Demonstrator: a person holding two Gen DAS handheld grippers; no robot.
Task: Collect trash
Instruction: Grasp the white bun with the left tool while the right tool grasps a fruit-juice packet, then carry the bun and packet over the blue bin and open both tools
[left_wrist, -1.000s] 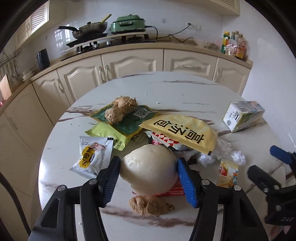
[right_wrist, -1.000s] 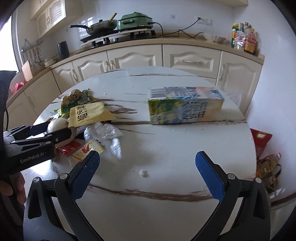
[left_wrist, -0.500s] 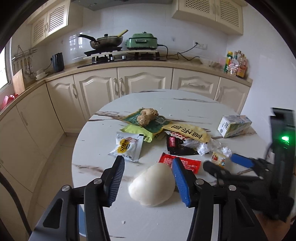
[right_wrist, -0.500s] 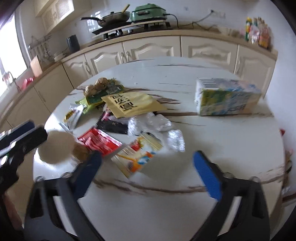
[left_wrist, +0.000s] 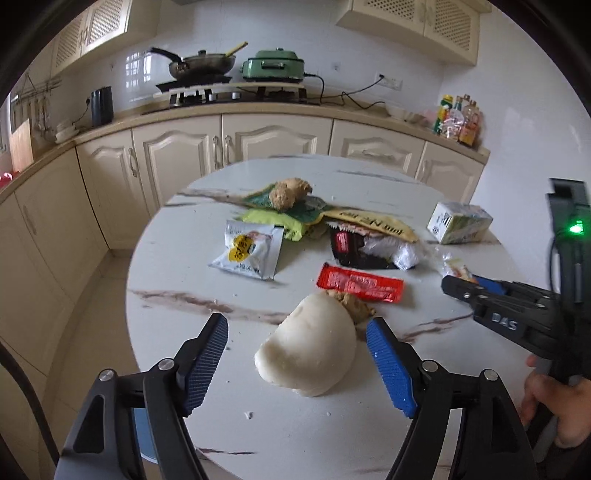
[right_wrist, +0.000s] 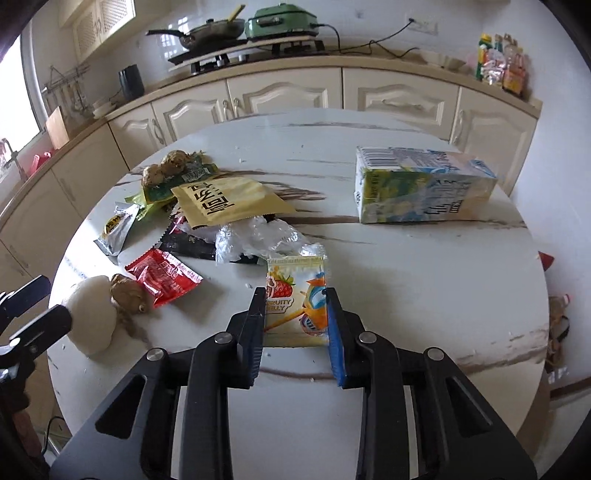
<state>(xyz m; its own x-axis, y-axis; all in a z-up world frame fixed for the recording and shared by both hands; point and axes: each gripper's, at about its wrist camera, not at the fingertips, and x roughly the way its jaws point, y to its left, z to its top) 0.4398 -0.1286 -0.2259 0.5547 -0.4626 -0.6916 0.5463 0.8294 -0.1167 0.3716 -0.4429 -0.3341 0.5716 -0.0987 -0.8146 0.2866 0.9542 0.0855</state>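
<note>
A white steamed bun (left_wrist: 310, 350) lies near the round table's front edge. It sits between the jaws of my left gripper (left_wrist: 295, 358); those jaws are opening and the blue pads (left_wrist: 388, 365) stand clear of it. A piece of ginger (left_wrist: 351, 306) and a red sachet (left_wrist: 360, 286) lie just behind the bun. My right gripper (right_wrist: 295, 325) is closing on a strawberry jelly packet (right_wrist: 295, 291), its pads touching both side edges. The bun (right_wrist: 92, 314) and the left gripper (right_wrist: 55, 301) show at the left of the right wrist view.
Farther back lie a yellow packet (right_wrist: 225, 199), crumpled clear plastic (right_wrist: 258, 236), a white sachet (left_wrist: 247, 249) and ginger on a green bag (left_wrist: 288, 192). A drink carton (right_wrist: 421, 184) lies at the right. The marble table (right_wrist: 406, 295) drops off close in front. Kitchen cabinets stand behind it.
My left gripper drew back toward the table's near edge with the bun, then widened and let it go. My right gripper came over the jelly packet and narrowed onto it.
</note>
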